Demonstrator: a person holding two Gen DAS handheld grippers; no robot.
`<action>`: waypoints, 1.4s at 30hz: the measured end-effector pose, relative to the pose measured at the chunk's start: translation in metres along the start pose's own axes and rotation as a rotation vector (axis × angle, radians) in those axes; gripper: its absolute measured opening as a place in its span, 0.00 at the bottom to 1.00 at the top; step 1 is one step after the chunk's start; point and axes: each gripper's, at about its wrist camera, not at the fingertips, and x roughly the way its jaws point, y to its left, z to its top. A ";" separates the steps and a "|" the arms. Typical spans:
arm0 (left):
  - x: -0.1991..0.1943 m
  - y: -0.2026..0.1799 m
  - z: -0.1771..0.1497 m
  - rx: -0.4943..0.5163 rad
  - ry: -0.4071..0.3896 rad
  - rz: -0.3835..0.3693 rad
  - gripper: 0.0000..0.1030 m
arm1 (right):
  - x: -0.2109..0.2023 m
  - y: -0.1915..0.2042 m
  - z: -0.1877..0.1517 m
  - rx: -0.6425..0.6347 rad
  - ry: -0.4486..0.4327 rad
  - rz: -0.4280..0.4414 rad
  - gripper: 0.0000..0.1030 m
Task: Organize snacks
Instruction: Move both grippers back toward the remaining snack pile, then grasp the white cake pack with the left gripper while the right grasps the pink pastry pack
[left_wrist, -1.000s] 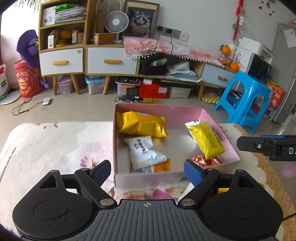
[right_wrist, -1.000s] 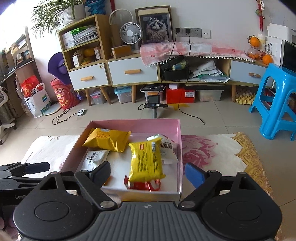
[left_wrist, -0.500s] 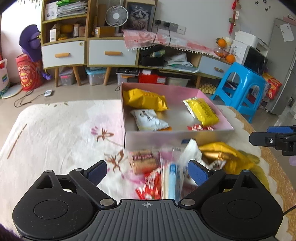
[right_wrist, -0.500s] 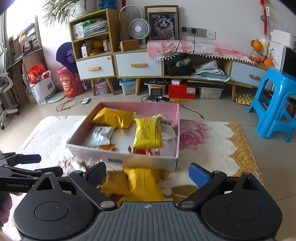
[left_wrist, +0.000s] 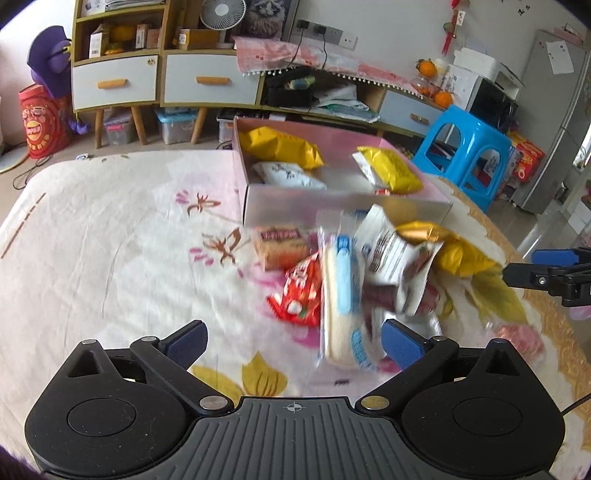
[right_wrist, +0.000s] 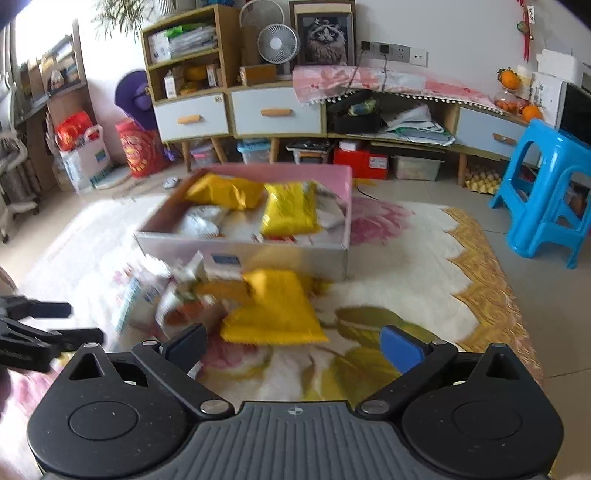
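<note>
loose snack packets (left_wrist: 354, 280) are piled on the floral tablecloth (left_wrist: 110, 236), touching the near wall of the pink cardboard box (left_wrist: 343, 206). only my right view shows the flat yellow pouch (right_wrist: 273, 314). left claw (left_wrist: 293, 341) and right claw (right_wrist: 293, 345) have just been opening, both wide and empty.

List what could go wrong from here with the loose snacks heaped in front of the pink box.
1. The packets overlap: the red packet lies against the long white packet, so the open left tool might pinch two together.
2. The big yellow bag looks wide for the open right tool and may slip.
3. The pink box already holds several bags, so additions could pile unevenly.
</note>
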 end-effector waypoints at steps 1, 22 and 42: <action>0.001 0.000 -0.003 0.004 -0.002 0.004 0.98 | 0.000 -0.001 -0.004 0.001 0.006 -0.007 0.90; 0.017 -0.012 -0.016 -0.004 -0.046 -0.006 0.99 | 0.004 -0.018 -0.044 -0.302 0.234 0.125 0.90; 0.019 -0.015 -0.005 -0.054 -0.008 -0.088 0.28 | 0.008 0.012 -0.047 -0.413 0.220 0.181 0.61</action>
